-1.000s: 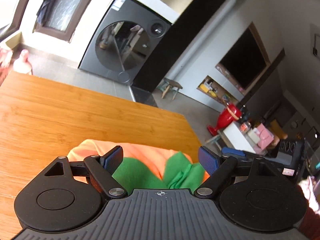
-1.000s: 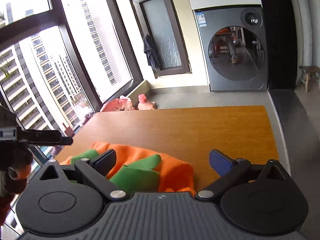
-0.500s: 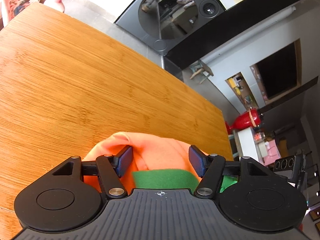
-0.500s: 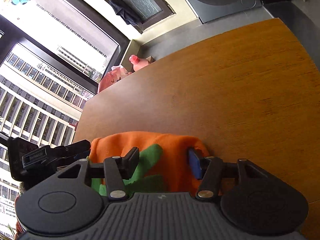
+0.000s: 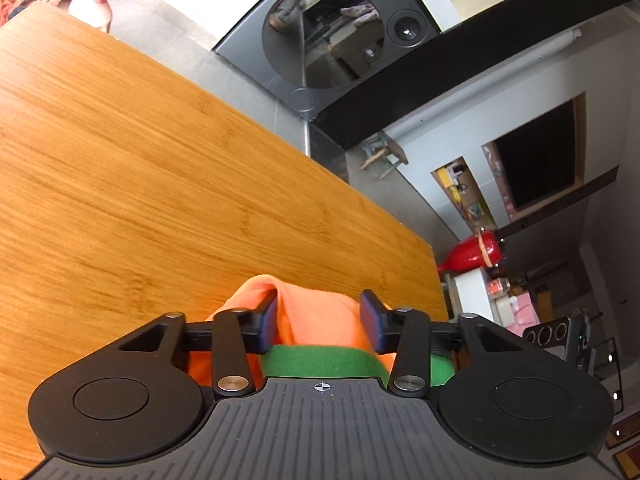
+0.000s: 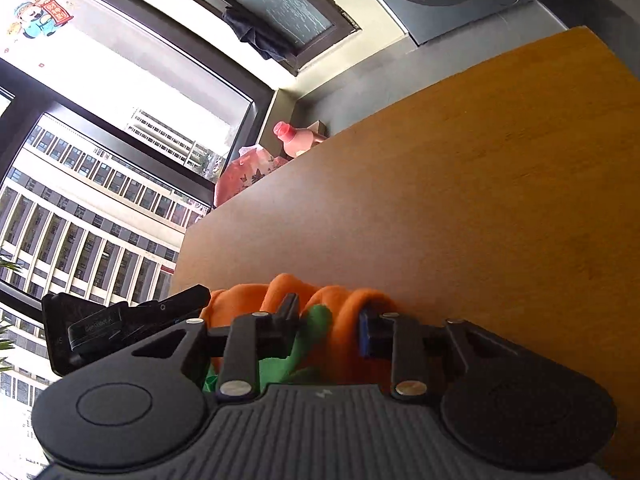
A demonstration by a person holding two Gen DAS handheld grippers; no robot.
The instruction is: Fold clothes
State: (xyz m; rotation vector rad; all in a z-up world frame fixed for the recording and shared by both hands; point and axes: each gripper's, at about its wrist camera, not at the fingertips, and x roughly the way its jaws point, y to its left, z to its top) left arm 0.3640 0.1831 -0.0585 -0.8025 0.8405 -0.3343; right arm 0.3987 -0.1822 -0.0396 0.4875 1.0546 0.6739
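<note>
An orange garment with green parts point(image 5: 320, 316) lies bunched at the near edge of the wooden table point(image 5: 140, 184). My left gripper point(image 5: 318, 320) has its jaws closed in on a fold of the orange cloth, pads pressing both sides. In the right wrist view the same garment point(image 6: 332, 304) is bunched between the jaws of my right gripper point(image 6: 328, 332), which is shut on orange and green cloth. The left gripper's body point(image 6: 120, 324) shows at the left of that view.
The table top stretches away bare beyond the garment. A grey washing machine point(image 5: 336, 36) stands on the floor past the table. A pink bottle point(image 6: 296, 140) and pink bag sit on the floor by the window. A red vase point(image 5: 476, 256) stands to the right.
Both grippers have closed from wide open onto the garment and tilted down toward the table. The cloth is now pinched and bunched between each pair of jaws.
</note>
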